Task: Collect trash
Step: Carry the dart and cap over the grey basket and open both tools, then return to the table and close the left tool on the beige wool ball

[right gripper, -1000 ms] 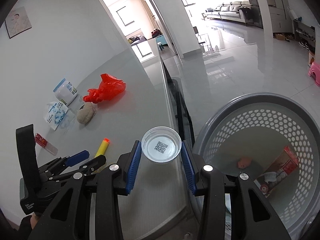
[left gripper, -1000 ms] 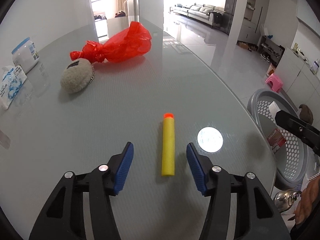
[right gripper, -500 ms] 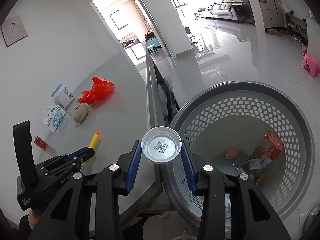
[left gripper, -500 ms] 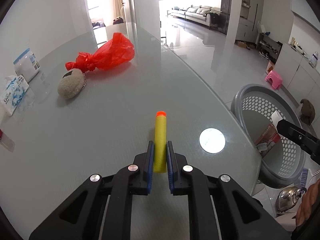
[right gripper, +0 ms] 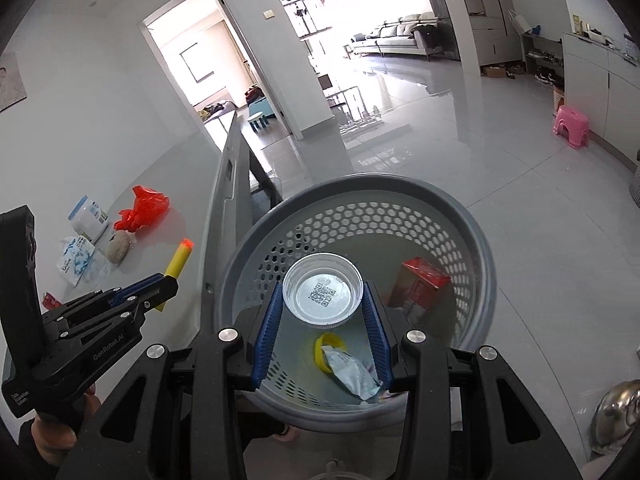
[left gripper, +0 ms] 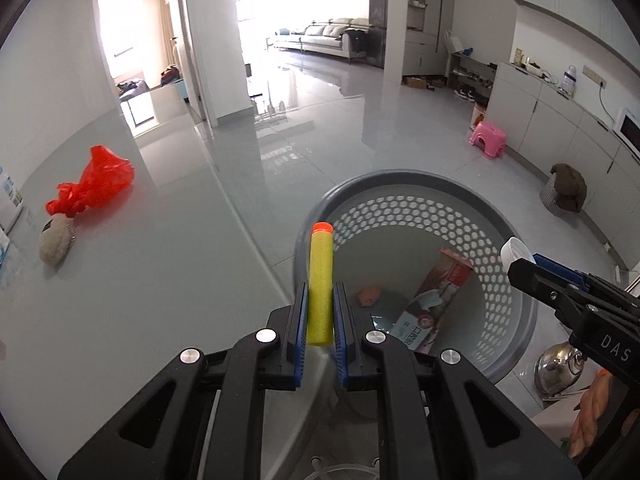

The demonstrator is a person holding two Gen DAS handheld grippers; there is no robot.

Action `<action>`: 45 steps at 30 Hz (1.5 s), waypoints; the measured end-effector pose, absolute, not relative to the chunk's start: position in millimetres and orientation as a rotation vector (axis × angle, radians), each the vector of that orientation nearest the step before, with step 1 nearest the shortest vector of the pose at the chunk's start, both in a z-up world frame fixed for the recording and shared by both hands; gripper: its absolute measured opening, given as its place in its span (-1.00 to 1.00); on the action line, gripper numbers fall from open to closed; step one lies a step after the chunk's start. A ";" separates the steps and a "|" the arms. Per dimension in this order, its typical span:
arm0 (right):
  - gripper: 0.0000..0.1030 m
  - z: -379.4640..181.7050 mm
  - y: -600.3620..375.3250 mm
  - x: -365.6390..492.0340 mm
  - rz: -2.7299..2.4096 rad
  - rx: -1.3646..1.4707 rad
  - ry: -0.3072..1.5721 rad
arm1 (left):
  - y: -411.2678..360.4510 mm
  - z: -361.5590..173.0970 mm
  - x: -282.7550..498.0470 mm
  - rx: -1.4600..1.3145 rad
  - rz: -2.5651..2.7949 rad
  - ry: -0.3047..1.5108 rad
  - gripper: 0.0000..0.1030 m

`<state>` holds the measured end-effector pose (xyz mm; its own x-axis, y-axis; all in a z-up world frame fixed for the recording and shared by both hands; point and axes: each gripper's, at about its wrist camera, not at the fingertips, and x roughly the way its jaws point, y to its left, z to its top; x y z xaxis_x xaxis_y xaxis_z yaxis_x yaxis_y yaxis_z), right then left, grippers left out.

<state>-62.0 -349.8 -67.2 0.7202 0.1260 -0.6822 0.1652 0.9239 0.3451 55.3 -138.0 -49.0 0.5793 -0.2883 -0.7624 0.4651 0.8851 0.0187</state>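
My left gripper (left gripper: 320, 304) is shut on a yellow foam dart (left gripper: 320, 276) with an orange tip, held in the air at the table's edge beside the grey perforated basket (left gripper: 404, 184). My right gripper (right gripper: 323, 300) is shut on a clear plastic lid (right gripper: 322, 290) with a QR code, held above the basket (right gripper: 360, 188). The left gripper and dart (right gripper: 176, 264) also show in the right wrist view. A red plastic bag (left gripper: 94, 186) and a beige fuzzy ball (left gripper: 56, 236) lie on the glass table (left gripper: 140, 280).
In the basket lie a red carton (right gripper: 420, 280), a yellow ring (right gripper: 330, 350), a crumpled wrapper (right gripper: 352, 372) and a pink scrap (left gripper: 368, 296). A tissue pack (right gripper: 78, 258) and a white canister (right gripper: 89, 218) sit at the table's left. A pink stool (left gripper: 488, 138) and a kettle (left gripper: 560, 368) stand on the floor.
My left gripper closed on the dart, lifted it off the table and carried it right to the basket. My right gripper carried the lid from the table edge to above the basket.
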 end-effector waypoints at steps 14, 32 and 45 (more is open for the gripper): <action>-0.23 -77.0 -371.4 -69.4 -0.043 0.412 0.765 | -182.5 -65.2 56.4 0.240 -0.500 0.902 -0.75; 0.20 -81.9 -373.3 -79.7 -0.054 0.444 0.760 | -155.0 -59.3 54.7 0.178 -0.443 0.878 0.25; 0.34 -83.9 -312.8 -49.5 0.046 0.375 0.812 | -59.8 -41.6 81.5 0.111 -0.257 0.817 0.61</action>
<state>-49.5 -312.8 -83.9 0.6907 0.1828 -0.6996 0.1021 0.9332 0.3447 81.5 -59.8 -41.6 0.6552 -0.1836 -0.7328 0.2686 0.9632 -0.0011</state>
